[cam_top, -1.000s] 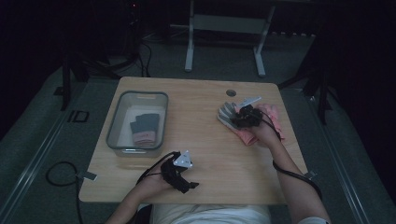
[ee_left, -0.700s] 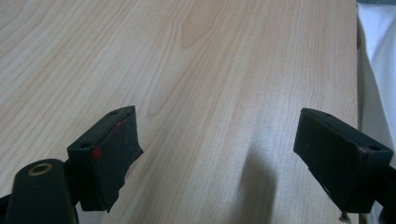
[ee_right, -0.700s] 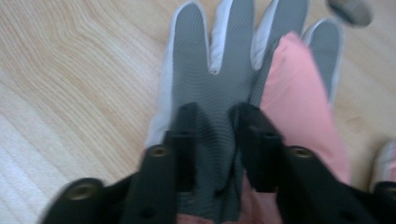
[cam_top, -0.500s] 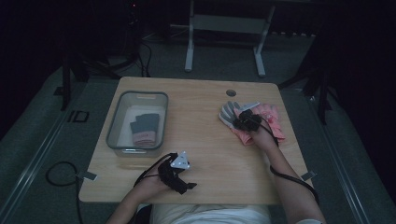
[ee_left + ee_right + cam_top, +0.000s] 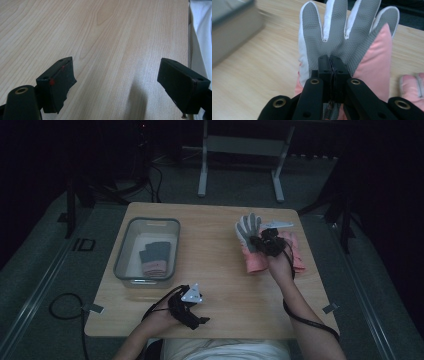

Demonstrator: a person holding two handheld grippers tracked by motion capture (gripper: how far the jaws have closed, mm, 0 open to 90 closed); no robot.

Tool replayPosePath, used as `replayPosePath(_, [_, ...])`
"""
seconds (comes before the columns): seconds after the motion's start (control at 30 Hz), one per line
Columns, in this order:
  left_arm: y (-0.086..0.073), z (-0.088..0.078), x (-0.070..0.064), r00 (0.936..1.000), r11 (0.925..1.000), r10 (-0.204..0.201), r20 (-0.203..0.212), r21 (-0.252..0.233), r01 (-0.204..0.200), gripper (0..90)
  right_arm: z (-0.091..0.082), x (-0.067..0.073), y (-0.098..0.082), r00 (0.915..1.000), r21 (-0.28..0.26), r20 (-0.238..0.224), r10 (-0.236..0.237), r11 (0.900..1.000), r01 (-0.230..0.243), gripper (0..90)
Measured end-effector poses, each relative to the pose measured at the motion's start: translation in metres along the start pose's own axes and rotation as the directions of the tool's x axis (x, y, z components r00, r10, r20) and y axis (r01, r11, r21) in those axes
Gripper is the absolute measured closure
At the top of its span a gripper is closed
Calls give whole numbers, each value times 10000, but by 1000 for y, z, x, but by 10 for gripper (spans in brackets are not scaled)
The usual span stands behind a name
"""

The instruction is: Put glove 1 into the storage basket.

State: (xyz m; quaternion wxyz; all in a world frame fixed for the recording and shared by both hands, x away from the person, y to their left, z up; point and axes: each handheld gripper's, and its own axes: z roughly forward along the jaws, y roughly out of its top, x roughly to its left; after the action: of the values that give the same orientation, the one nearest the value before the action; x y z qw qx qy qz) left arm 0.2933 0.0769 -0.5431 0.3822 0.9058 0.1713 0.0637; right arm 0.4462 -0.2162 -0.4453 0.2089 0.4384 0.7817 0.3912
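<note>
Overhead view; two close table-level views

No text, label, brand, number or sign can be read in any view. The desk (image 5: 215, 235), the grey and pink glove (image 5: 342, 37) and the clear bin (image 5: 131, 270) all show plain, unmarked surfaces.

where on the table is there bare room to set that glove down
The widest bare patch is mid-table, between the grey bin and the pink-and-grey glove pinched by the right tool. The front strip between the left tool and the right forearm is also free. The right edge is crowded: a second glove lies there.
</note>
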Motion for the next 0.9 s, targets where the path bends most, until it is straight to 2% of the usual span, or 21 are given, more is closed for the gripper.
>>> replayPosePath(0.07, [0,-1,-1,10000,10000,-18,-53,-97,17,137,-10,12,2,9994,-231,-84,342,9991,-344,882])
replayPosePath(0.17, [0,-4,-1,9998,9999,-22,-215,-150,19,138,-23,31,1,9983,-436,83,577,9974,-573,883])
replayPosePath(0.2, [0,-4,-1,9998,9999,-22,-215,-150,19,137,-23,31,1,9983,-436,83,577,9974,-573,883])
replayPosePath(0.23, [0,-6,-1,9997,9998,-9,-225,-182,5,137,-25,37,0,9982,-401,231,556,9977,-546,883])
replayPosePath(0.27, [0,-6,-1,9996,9998,3,-272,-208,-8,137,-27,45,-4,9949,-484,460,895,9950,-872,882])
replayPosePath(0.33, [1,-7,-2,9993,9998,29,-385,-219,-37,138,-24,52,-10,9906,-396,837,1083,9936,-1053,882])
replayPosePath(0.43, [1,-7,-4,9992,9993,27,-400,-368,-42,137,-9,58,-22,9816,-81,1202,1484,9889,-1485,882])
replayPosePath(0.57, [0,-5,-5,9995,9996,88,-302,-248,-96,129,17,63,-35,9759,400,1538,1549,9858,-1628,882])
replayPosePath(0.6, [0,-5,-5,9995,9996,88,-302,-248,-96,117,17,63,-35,9759,400,1538,1549,9858,-1628,882])
replayPosePath(0.63, [0,-3,-5,9995,9999,-31,-309,-169,26,117,24,64,-37,9753,521,1548,1577,9845,-1674,881])
replayPosePath(0.67, [0,-2,-5,9997,9999,-126,-197,-39,126,66,37,64,-41,9747,656,1515,1644,9822,-1759,880])
replayPosePath(0.73, [-1,-2,-7,9998,10000,61,-209,19,-60,10,49,64,-43,9716,805,1560,1779,9781,-1920,879])
replayPosePath(0.77, [-1,-1,-7,9994,9997,230,-273,127,-226,10,53,64,-44,9695,825,1597,1860,9761,-2008,879])
replayPosePath(0.8, [-1,-1,-7,9994,9997,230,-273,127,-226,10,53,64,-44,9695,825,1597,1860,9761,-2008,879])
replayPosePath(0.9, [-4,1,-5,9988,9986,331,-372,422,-315,10,68,64,-43,9641,947,1681,2054,9702,-2232,877])
